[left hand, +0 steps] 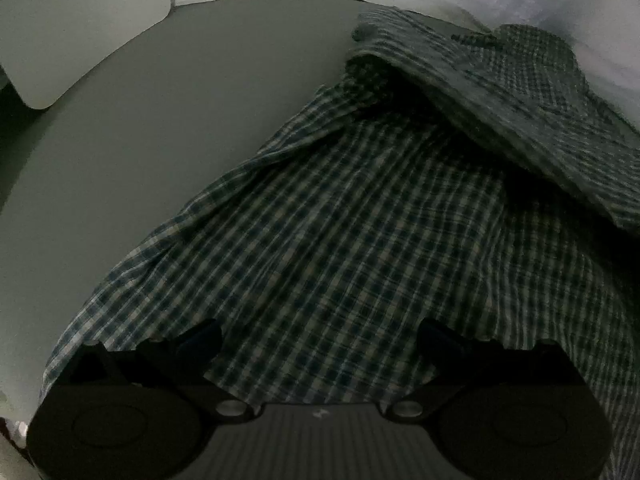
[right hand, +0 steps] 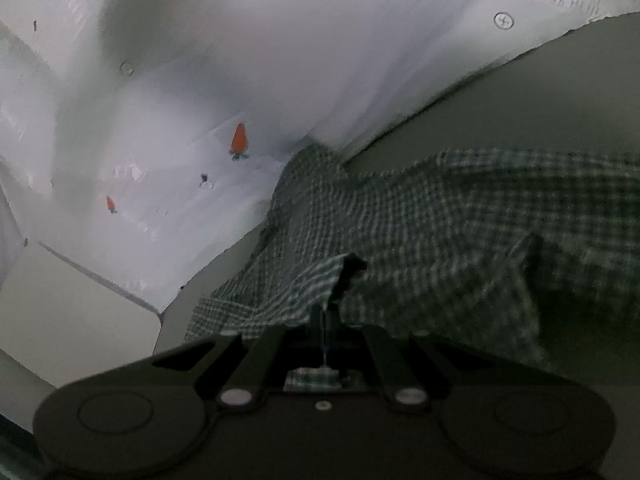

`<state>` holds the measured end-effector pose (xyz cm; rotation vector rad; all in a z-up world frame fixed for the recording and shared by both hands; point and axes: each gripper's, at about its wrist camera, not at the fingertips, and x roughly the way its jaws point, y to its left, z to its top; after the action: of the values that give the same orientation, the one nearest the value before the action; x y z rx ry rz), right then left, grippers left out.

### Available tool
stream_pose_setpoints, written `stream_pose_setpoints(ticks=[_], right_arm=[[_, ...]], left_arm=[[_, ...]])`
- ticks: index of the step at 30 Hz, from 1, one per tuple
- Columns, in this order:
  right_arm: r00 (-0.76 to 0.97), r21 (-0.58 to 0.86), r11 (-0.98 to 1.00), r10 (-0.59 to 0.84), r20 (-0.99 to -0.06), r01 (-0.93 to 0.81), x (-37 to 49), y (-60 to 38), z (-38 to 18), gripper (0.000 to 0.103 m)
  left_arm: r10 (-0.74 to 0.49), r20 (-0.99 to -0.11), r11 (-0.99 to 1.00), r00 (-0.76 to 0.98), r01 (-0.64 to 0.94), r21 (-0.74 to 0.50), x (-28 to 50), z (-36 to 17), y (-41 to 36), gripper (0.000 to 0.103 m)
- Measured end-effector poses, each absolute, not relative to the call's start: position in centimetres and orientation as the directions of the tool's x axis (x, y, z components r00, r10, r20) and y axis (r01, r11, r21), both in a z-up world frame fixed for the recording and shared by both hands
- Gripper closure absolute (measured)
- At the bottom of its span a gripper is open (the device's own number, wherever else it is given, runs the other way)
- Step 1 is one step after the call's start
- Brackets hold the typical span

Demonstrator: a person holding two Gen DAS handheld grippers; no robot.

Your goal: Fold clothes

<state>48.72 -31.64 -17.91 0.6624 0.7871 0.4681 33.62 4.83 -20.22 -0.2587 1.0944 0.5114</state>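
Observation:
A dark green and white checked shirt (left hand: 360, 248) lies spread on the grey table (left hand: 160, 128). One part of it is lifted and draped across the upper right of the left wrist view. My left gripper (left hand: 320, 336) hovers over the flat part of the shirt, its fingers wide apart with only cloth below them. In the right wrist view, my right gripper (right hand: 344, 280) is shut on a raised edge of the shirt (right hand: 460, 220), and the cloth hangs from the pinch toward the right.
A white wall sheet with small orange carrot prints (right hand: 239, 140) stands behind the table (right hand: 560, 100). A pale rounded block (left hand: 80, 20) sits at the table's far left corner. Bare table surface lies to the left of the shirt.

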Motion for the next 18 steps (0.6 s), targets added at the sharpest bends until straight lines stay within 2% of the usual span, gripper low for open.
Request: stream_pose_setpoints(ticks=[18], right_arm=[[0.727, 0.607, 0.786, 0.483, -0.487, -0.116, 52.5, -37.8, -17.8, 0.102]], left_arm=[[0.287, -0.900, 0.844, 0.328, -0.531, 0.075, 34.5, -20.2, 4.2, 0.000]])
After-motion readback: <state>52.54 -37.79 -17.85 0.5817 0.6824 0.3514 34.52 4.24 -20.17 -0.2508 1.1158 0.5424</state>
